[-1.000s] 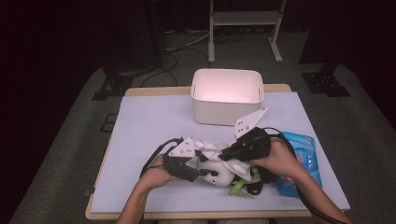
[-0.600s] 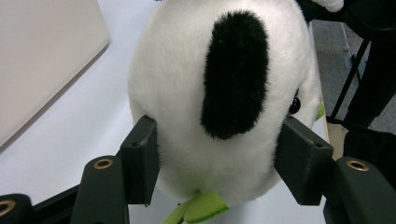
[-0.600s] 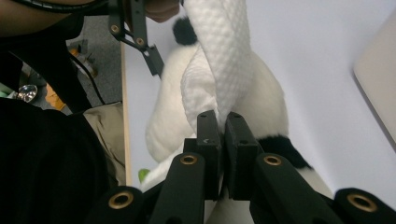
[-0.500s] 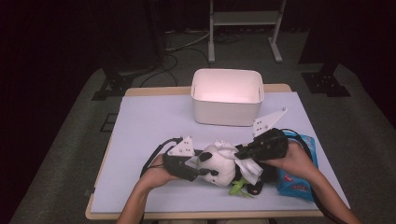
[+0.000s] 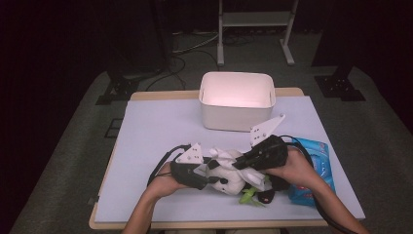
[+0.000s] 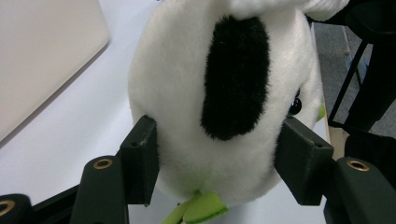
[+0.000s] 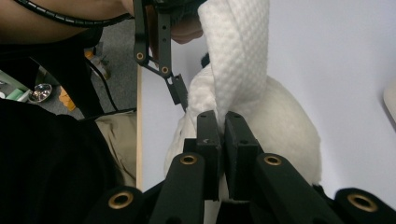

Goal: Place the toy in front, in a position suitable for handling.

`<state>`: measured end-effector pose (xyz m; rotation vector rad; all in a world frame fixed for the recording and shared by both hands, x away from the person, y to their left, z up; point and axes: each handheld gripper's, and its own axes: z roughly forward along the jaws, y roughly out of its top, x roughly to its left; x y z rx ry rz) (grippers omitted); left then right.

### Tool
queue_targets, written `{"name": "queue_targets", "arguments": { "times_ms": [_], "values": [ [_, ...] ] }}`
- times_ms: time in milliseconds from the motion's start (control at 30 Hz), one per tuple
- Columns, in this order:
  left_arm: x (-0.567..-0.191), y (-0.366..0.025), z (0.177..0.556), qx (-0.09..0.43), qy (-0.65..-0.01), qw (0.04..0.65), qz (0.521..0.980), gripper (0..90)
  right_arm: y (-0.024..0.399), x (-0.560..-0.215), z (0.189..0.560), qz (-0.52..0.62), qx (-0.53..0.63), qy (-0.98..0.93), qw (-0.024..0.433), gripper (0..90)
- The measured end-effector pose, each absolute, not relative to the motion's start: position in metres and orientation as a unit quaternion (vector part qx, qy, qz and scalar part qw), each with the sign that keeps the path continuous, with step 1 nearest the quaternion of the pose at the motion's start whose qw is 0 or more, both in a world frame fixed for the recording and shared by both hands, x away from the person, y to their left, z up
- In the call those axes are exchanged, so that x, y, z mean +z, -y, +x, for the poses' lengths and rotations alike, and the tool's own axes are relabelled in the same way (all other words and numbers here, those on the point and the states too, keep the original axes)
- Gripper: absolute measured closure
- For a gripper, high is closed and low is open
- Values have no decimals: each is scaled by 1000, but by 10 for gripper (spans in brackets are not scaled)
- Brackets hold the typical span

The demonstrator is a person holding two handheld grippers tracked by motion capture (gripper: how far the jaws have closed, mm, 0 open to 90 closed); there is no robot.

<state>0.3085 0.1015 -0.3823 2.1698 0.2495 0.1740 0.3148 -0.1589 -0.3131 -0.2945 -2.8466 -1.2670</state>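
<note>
Softly rounded plush panda (image 6: 219, 93), waffle-textured wipe (image 7: 238, 51)

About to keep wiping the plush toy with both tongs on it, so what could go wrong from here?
1. The right tongs pinch just an edge of the white wipe; it may slip free.
2. The left tongs squeeze the soft plush toy, which could squirm out.
3. The toy lies near the table's front edge and might fall.

A white plush toy (image 6: 219, 93) with a black oval patch and a green tag, gripped by black grippers (image 5: 207, 176) with brass-coloured screws. A white wipe (image 7: 240, 51) carries a dotted, embossed texture. Behind stands a white bin (image 5: 237, 105), its inside tinted pale pink. A bright blue packet (image 5: 319, 158) lies on the pale lavender table (image 5: 156, 126) with a light wooden edge.
</note>
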Motion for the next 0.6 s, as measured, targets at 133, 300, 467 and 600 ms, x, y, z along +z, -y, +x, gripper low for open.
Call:
{"name": "queue_targets", "arguments": {
  "times_ms": [133,300,467,600],
  "values": [
    [-384,-103,311,68,-105,458,880,375,173,-315,315,-107,-394,913,-2,848],
    [-384,-105,312,65,-106,458,880,374,187,-316,316,-121,-381,917,-14,848],
    [-388,-107,314,61,-108,459,880,375,213,-313,317,-146,-381,913,-25,848],
    [-389,-109,315,59,-110,455,882,375,231,-307,319,-163,-383,908,-41,848]
  ]
}}
